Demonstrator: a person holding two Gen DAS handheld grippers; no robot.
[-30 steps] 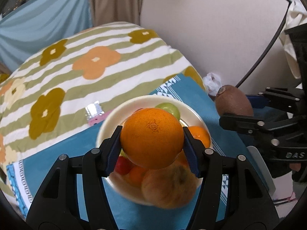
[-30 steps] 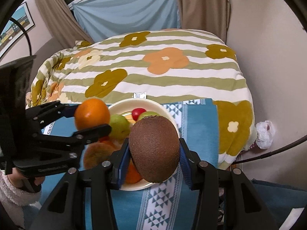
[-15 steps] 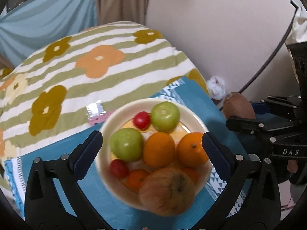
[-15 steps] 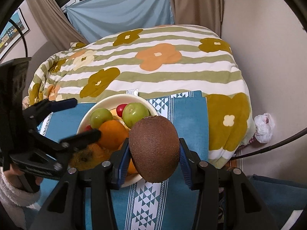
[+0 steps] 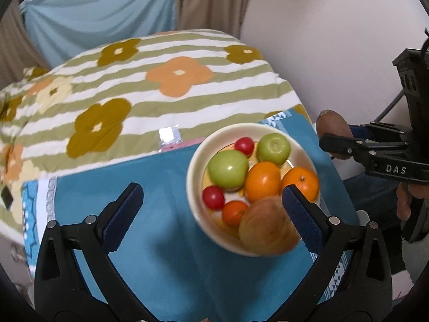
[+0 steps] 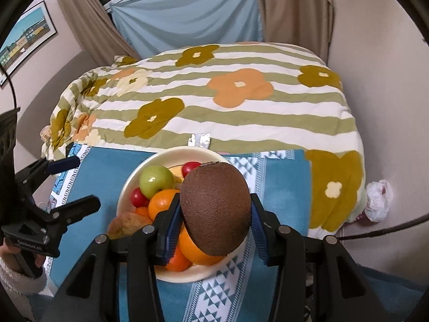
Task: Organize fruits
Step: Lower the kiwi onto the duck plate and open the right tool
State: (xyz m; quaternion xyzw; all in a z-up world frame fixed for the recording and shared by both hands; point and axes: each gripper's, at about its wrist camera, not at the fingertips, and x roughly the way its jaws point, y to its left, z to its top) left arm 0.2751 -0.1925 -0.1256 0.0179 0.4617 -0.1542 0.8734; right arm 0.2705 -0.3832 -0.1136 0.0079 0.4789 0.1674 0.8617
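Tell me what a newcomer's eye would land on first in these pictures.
First the big brown kiwi, clamped in the right gripper just above the near side of the cream bowl. Then the bowl's bright load: two green apples, oranges and small red fruits on the blue cloth. The left gripper stands wide open and empty beside the bowl.

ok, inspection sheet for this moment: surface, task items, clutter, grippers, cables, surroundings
Surface: teal cloth over a flowered striped blanket.
Job's things: cream bowl holding two green apples, oranges, small red fruits and a brownish fruit; kiwi held above the bowl.
Clutter: silver wrapper on the blanket; white plastic bag by the wall.
Grippers: left gripper open, holding nothing, beside the bowl; right gripper shut on the kiwi.
Cables: black cable at right.
Surroundings: blue sheet, curtains, framed picture.
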